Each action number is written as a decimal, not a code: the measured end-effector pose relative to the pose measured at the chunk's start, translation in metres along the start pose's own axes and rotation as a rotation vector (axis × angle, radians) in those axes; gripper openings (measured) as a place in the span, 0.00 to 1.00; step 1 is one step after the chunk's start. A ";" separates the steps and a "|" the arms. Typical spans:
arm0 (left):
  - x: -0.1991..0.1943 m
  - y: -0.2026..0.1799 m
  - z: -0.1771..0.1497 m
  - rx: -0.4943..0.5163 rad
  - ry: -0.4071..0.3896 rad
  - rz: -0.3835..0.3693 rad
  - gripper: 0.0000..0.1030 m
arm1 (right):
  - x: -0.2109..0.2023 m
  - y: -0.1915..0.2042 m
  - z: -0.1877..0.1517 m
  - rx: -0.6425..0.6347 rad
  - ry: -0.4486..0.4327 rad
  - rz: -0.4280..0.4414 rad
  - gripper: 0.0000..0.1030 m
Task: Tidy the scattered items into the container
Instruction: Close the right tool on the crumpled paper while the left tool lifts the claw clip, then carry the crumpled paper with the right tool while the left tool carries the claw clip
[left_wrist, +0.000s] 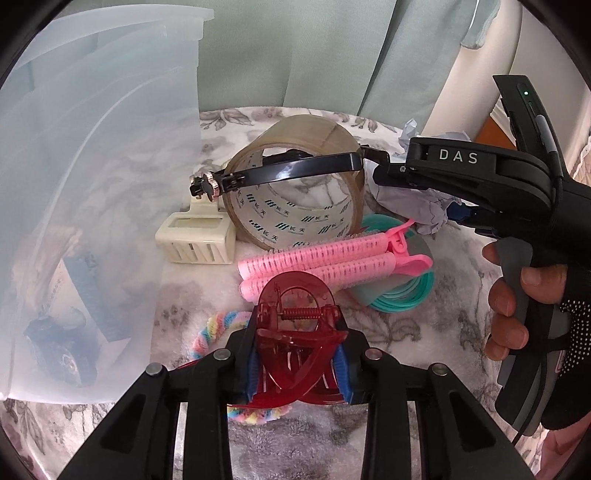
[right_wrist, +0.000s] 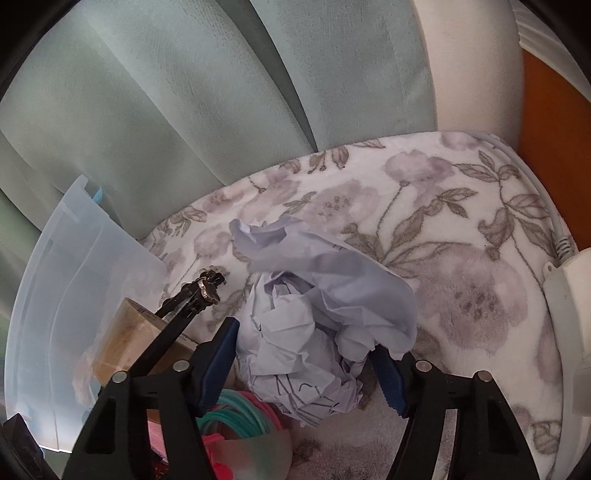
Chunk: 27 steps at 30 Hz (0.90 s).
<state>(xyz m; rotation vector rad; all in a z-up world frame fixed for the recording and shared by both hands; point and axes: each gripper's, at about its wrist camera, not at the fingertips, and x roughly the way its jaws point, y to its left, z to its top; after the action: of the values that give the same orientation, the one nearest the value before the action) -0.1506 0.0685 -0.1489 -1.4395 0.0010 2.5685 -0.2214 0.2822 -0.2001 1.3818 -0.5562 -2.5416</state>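
Red translucent plastic claw clip sits pinched between the left gripper's closed blue pads above the floral blanket, while the right gripper straddles crumpled white paper, jaws apart, beside the translucent storage bin.

Surface: your floral fleece blanket.
On it: container, tape roll, cream claw clip, crumpled paper.

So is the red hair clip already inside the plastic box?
No, the red hair clip sits clamped between the left gripper fingers, outside the plastic box.
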 end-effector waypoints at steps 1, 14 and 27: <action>0.000 0.000 0.000 0.001 0.000 0.002 0.33 | -0.001 0.000 -0.001 0.001 0.001 0.005 0.68; -0.026 -0.005 0.000 0.036 -0.027 0.010 0.33 | -0.056 0.006 -0.024 0.025 -0.036 0.020 0.67; -0.109 -0.016 0.001 0.040 -0.142 -0.023 0.33 | -0.155 0.032 -0.063 0.028 -0.130 0.047 0.67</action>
<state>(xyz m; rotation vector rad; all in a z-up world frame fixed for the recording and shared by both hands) -0.0936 0.0653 -0.0543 -1.2333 0.0157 2.6307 -0.0843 0.2921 -0.0991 1.2036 -0.6407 -2.6080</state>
